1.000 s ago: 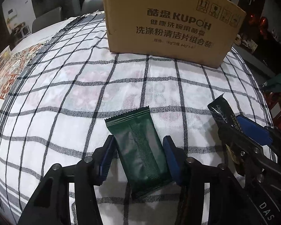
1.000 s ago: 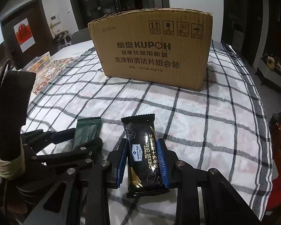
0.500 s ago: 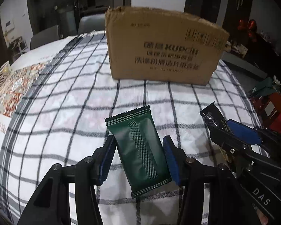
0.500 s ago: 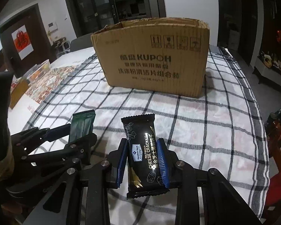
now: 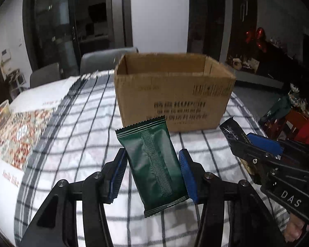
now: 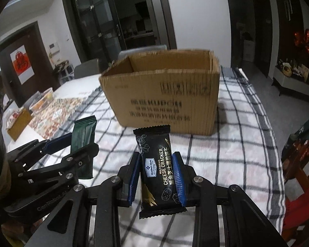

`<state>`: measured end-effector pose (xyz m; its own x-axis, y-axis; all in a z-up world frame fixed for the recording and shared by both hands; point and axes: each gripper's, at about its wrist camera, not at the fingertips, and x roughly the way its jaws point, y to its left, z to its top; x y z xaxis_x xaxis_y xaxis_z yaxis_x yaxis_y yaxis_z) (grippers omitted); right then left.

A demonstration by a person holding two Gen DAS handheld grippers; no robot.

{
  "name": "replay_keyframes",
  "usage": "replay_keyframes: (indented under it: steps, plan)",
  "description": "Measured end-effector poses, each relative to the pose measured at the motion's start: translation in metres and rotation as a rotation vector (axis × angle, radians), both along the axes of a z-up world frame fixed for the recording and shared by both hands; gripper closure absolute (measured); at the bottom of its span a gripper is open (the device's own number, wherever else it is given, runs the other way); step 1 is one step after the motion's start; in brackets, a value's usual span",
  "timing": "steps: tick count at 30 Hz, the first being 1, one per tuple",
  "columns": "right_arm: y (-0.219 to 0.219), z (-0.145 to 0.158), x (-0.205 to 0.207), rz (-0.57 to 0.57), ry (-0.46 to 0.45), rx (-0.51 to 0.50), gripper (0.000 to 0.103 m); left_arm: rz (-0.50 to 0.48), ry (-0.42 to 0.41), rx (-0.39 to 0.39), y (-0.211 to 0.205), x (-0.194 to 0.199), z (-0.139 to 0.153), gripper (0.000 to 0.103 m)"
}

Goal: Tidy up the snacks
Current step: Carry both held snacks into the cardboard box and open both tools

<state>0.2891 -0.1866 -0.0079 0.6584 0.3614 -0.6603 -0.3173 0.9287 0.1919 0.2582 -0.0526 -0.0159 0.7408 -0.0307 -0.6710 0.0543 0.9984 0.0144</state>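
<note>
My left gripper (image 5: 153,170) is shut on a dark green snack packet (image 5: 154,164) and holds it above the checked cloth. My right gripper (image 6: 156,175) is shut on a black cheese cracker packet (image 6: 156,164), also raised. An open brown cardboard box (image 5: 173,96) stands ahead on the table; its open top shows in both views, and it also shows in the right wrist view (image 6: 164,94). The right gripper shows in the left wrist view (image 5: 263,150) with the black packet (image 5: 232,131). The left gripper shows in the right wrist view (image 6: 72,146) with the green packet (image 6: 83,135).
The table wears a black-and-white checked cloth (image 5: 76,135). A patterned sheet (image 5: 16,131) and a small box (image 6: 18,127) lie at the left. Grey chairs (image 5: 105,59) stand behind the table. A red stool and clutter (image 5: 294,127) are at the right.
Both grippers have lifted their packets off the cloth and risen, so the box's open top has come into view. Both stay shut on their packets.
</note>
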Motion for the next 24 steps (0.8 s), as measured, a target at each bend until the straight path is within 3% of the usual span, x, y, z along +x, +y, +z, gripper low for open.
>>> replay_keyframes:
  steps: [13, 24]
  plan:
    - [0.005, 0.054, 0.024, -0.028, -0.118, 0.026, 0.071, -0.081, -0.129, 0.002, 0.009, 0.028, 0.060, 0.052]
    - [0.009, 0.088, 0.055, -0.036, -0.190, 0.015, 0.071, -0.122, -0.186, 0.018, 0.011, 0.062, 0.089, 0.052]
